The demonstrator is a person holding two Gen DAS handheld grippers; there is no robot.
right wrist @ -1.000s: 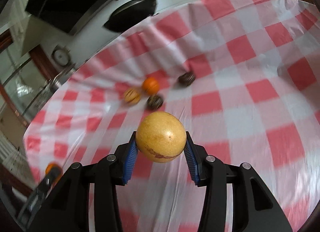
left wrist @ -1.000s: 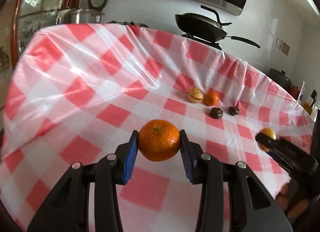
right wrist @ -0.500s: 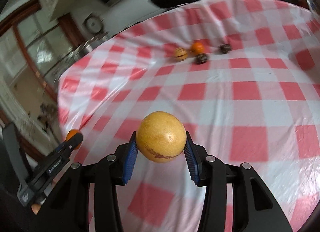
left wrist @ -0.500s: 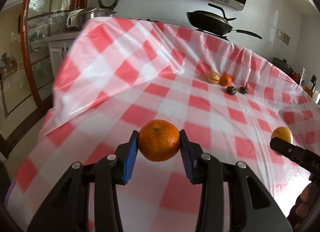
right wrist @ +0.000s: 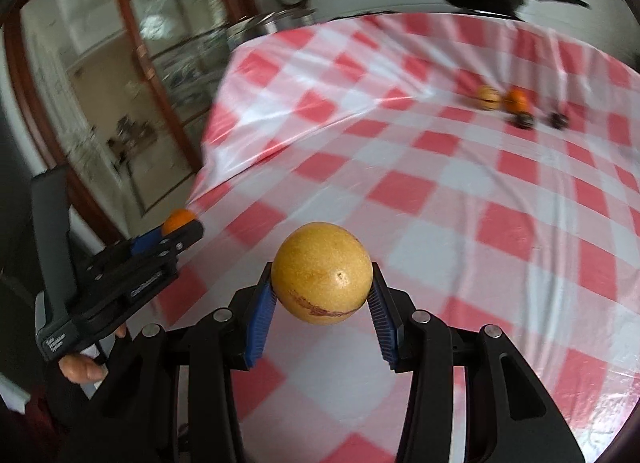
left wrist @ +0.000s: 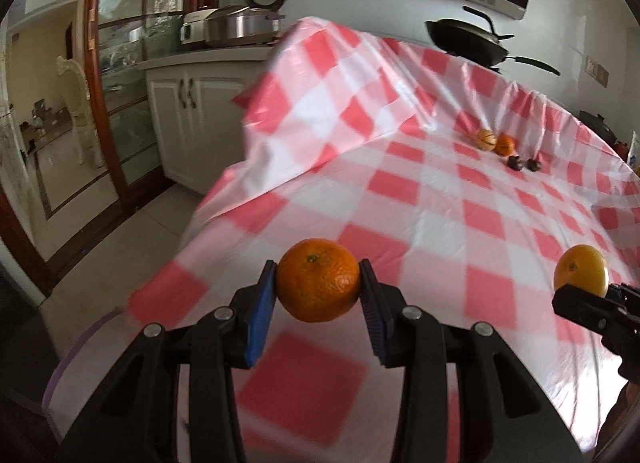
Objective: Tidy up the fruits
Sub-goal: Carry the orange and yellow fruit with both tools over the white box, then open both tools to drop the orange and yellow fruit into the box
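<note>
Red and white checks cover the table [left wrist: 420,231], and its left edge drops off just beside my left gripper [left wrist: 319,295], which squeezes an orange [left wrist: 318,280] tight. To the right, my right gripper [right wrist: 322,295] squeezes a yellow fruit [right wrist: 322,272] over bare cloth. Far back sit four small fruits [left wrist: 506,151], with lots of free room between.

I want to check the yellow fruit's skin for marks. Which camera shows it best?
The right wrist view: the yellow fruit sits centred and close between the right tool's blue pads, with a reddish streak low on its skin visible. The left wrist view shows it only small at the right edge, partly hidden by that tool.
</note>
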